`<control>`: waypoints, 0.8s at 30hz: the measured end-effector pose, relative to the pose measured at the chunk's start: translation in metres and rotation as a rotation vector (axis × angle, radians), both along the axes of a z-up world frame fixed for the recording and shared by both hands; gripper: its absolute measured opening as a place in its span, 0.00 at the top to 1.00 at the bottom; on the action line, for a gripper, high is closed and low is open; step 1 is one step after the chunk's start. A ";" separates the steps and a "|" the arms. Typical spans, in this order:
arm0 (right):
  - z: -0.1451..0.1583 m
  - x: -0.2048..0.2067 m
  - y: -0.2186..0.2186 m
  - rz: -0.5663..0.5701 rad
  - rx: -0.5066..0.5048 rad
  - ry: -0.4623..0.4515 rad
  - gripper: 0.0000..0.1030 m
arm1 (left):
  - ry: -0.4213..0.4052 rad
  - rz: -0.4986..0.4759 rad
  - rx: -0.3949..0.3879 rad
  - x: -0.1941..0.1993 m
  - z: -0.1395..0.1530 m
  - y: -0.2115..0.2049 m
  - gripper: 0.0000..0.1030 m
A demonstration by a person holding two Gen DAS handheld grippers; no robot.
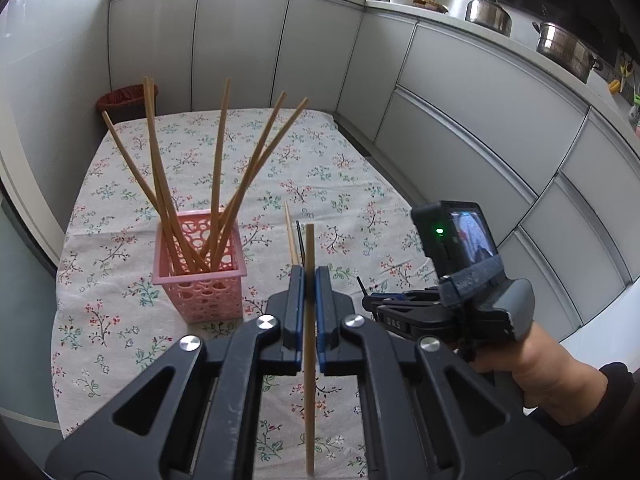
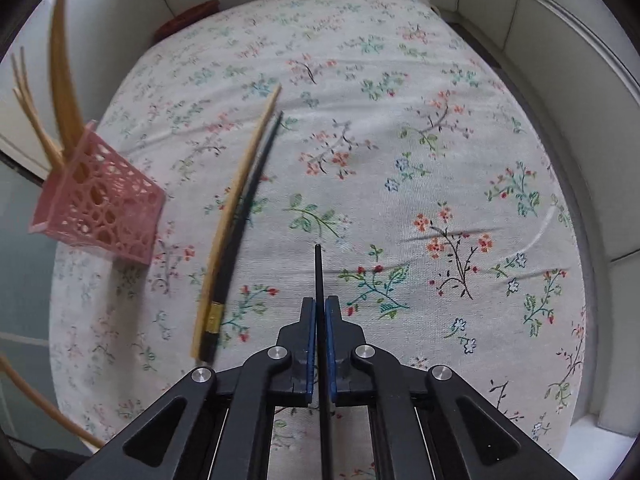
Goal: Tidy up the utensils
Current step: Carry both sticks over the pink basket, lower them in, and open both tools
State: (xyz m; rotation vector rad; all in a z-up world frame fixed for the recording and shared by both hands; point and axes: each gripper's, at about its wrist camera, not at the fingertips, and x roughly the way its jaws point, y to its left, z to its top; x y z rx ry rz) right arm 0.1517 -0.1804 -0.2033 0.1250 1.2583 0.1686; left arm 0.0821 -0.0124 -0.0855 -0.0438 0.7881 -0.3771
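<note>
A pink perforated basket stands on the floral tablecloth and holds several wooden chopsticks. It also shows in the right wrist view at the far left. My left gripper is shut on a wooden chopstick, held upright just right of the basket. My right gripper is shut on a black chopstick and shows in the left wrist view to the right. One wooden chopstick and one black chopstick lie side by side on the cloth.
The table is covered by a floral cloth. White cabinets run along the back and right. A red bin stands behind the table's far left corner. Pots sit on the counter.
</note>
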 end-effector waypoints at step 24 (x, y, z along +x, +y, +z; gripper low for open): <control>0.164 -0.062 0.006 0.113 0.134 -0.543 0.96 | -0.400 0.193 -0.185 -0.022 0.094 0.070 0.94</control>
